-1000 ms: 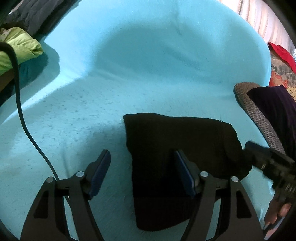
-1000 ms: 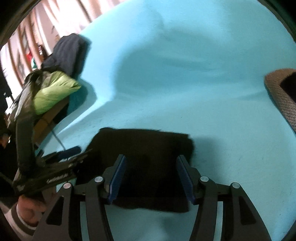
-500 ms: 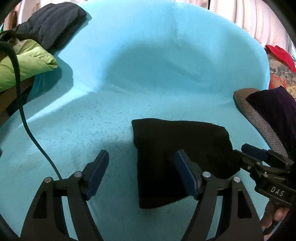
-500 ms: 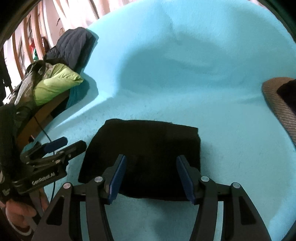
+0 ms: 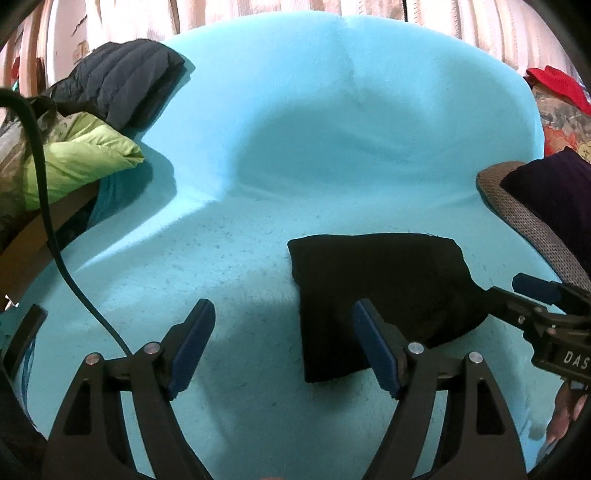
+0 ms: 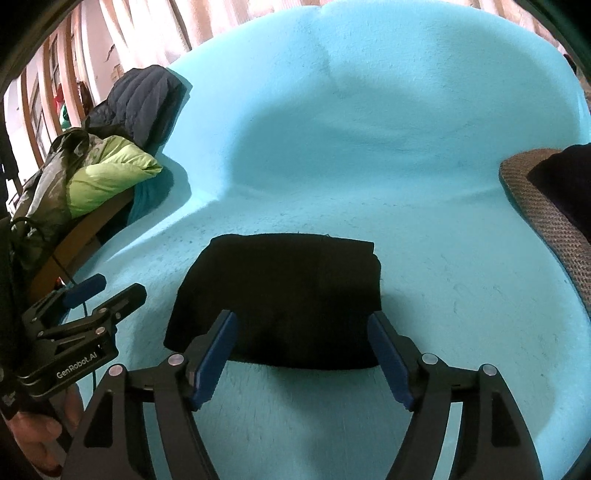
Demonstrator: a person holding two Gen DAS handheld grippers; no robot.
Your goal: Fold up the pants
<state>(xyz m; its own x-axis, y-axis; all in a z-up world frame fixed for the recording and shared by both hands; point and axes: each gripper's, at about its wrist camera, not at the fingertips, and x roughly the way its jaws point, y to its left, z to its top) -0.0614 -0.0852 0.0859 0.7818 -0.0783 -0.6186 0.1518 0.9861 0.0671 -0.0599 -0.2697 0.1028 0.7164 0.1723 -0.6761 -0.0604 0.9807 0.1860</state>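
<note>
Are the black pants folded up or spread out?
Folded. The black pants lie as one small, thick rectangle on the turquoise fleece blanket, no legs showing.

A lived-in room of a home, most likely a bedroom or sitting room. A soft turquoise fleece blanket [image 5: 332, 129] covered a wide cushioned surface like a bed or sofa. At its left edge lay a heap of clothing: a dark quilted jacket [image 5: 125, 81] and a lime-green puffer jacket [image 5: 85, 162], resting over a wooden frame [image 6: 88, 229]. Pale pleated curtains [image 5: 258, 14] hung behind. On the right sat a woven grey-brown cushion [image 5: 532, 229], a floral patterned fabric [image 5: 561, 125] and a red garment [image 5: 554, 85].
</note>
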